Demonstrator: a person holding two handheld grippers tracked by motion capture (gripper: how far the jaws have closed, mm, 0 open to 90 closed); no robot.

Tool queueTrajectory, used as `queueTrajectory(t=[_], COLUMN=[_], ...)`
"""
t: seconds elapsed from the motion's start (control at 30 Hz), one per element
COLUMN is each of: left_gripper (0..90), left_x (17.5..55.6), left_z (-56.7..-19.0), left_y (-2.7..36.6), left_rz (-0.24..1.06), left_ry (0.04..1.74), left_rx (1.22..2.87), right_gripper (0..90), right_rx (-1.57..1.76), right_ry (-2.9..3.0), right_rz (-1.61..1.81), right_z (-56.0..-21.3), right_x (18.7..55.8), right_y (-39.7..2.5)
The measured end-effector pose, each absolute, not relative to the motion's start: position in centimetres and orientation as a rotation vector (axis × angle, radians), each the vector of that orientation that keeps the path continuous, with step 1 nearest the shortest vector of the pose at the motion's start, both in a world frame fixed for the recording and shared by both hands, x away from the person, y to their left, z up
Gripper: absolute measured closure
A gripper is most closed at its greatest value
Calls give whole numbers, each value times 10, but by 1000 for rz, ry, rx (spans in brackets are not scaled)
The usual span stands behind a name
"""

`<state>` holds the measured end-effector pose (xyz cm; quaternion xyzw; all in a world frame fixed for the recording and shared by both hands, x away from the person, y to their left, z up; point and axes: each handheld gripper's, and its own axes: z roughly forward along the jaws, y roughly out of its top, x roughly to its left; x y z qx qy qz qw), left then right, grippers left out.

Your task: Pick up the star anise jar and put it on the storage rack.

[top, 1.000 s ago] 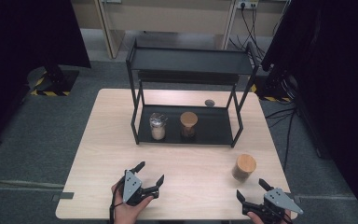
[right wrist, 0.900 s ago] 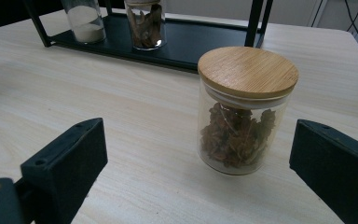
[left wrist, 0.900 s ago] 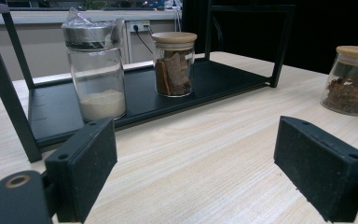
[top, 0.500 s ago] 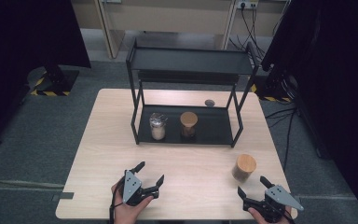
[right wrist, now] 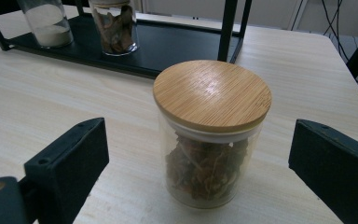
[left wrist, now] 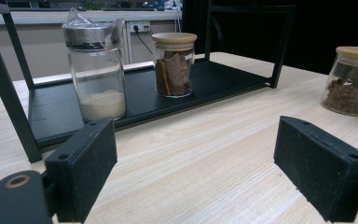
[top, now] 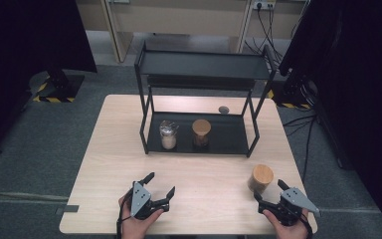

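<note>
A two-tier rack stands on the far half of the table, and on its lower shelf a jar of powder sits just left of a wood-lidded jar, the two close but apart. A third jar stands on the tabletop before the rack's right end, directly ahead of the right gripper at the near right edge. The left gripper rests at the near edge, left of centre, well apart from the right one, and a small round thing lies on the table behind the rack.

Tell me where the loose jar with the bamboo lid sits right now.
The bamboo-lid jar stands on the table's right front, outside the rack, just ahead of the open right tongs.
</note>
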<state>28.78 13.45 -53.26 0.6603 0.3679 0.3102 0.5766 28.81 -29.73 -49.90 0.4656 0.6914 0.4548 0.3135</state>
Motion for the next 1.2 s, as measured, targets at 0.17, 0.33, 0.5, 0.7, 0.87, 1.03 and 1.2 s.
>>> queueTrajectory(t=[0.17,0.33,0.5,0.7,0.87,1.03,1.2], left_gripper=[127,127,127,127,128,127,128], left_x=[288,288,288,288,288,288,288], left_z=[-533,-533,-533,-533,-533,-533,-533], left_y=[135,135,135,135,135,135,135], left_rz=[725,725,725,724,724,723,722], left_ry=[862,861,862,862,863,863,864], left_rx=[1543,1543,1543,1543,1542,1543,1542], right_gripper=[77,125,160,211,256,257,258], right_rx=[1252,1260,1262,1257,1238,1232,1199], right_ry=[1821,1829,1836,1854,1856,1856,1841], right_rz=[1186,1179,1170,1172,1168,1173,1188], right_z=[-504,-506,-508,-510,-510,-510,-509], right_x=[300,310,316,322,323,323,320], right_y=[-298,-297,-297,-296,-293,-294,-292])
